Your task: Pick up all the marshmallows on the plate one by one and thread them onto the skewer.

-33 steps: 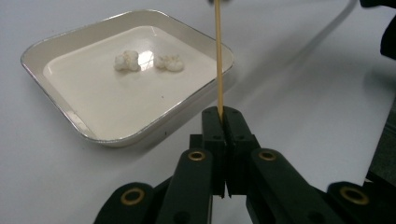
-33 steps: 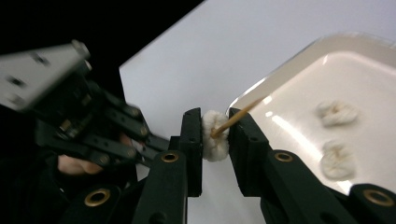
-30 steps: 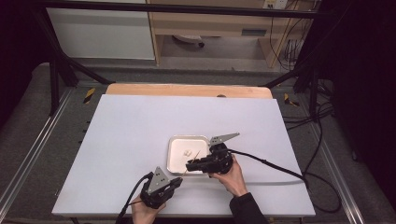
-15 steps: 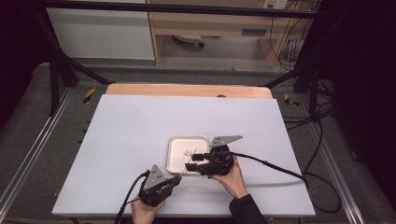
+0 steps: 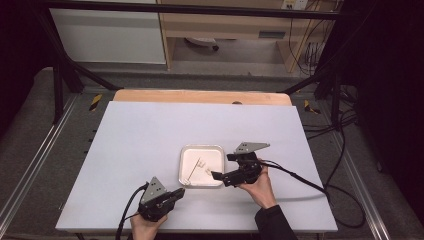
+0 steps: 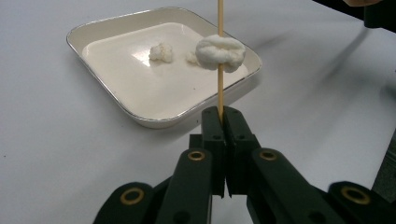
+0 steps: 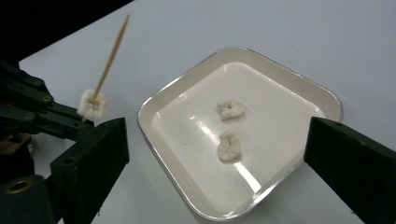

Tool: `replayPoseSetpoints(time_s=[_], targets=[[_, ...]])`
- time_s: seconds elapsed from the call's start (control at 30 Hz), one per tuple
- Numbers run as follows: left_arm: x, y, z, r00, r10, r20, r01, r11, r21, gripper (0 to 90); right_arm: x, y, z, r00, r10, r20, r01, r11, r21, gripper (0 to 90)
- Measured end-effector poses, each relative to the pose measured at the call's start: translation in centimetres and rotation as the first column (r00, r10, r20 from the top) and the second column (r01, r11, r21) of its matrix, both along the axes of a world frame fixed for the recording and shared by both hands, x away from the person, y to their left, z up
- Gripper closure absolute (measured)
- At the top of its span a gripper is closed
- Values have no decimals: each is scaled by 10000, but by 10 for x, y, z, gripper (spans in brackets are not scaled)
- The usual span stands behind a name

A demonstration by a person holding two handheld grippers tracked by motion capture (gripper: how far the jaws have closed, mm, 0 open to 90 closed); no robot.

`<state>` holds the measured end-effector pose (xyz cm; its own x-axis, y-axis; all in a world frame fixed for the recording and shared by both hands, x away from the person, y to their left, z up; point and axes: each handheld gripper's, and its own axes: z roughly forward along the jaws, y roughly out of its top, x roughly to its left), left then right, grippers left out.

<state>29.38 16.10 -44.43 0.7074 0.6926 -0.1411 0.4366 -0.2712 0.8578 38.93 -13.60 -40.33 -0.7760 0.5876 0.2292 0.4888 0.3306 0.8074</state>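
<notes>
Black two-jaw grippers [image 5: 172,196], brass-ringed screws, grey triangular plates, dark sleeve [image 5: 272,222]

white table [image 5: 150,135] on a grey floor [image 5: 30,150]; wooden shelving [image 5: 225,25] behind, dark surroundings.

Lab, black frame [image 5: 60,75], trailing cables [image 5: 345,125]

Bare table [image 5: 140,135] all round; tray [image 5: 201,150] alone stands between grippers.
</notes>
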Motion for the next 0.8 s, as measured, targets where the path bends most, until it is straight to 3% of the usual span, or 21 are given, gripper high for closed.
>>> replayPoseSetpoints(time_s=[0.23,0.47,0.6,0.8], targets=[[0,3,1,10000,65,24,-65,10000,33,884,7,2,-4,9999,-121,-2,121,9996,-269,31],[1,4,1,10000,70,-9,-70,10000,66,884,15,11,-13,9997,-236,-20,233,9947,-1005,13],[2,5,0,10000,35,-45,-35,10000,72,884,21,20,-20,9999,-117,47,122,9891,-1470,55],[3,7,-1,9999,43,-105,-42,10000,66,884,25,32,-32,9991,427,3,-420,9836,-1751,209]])
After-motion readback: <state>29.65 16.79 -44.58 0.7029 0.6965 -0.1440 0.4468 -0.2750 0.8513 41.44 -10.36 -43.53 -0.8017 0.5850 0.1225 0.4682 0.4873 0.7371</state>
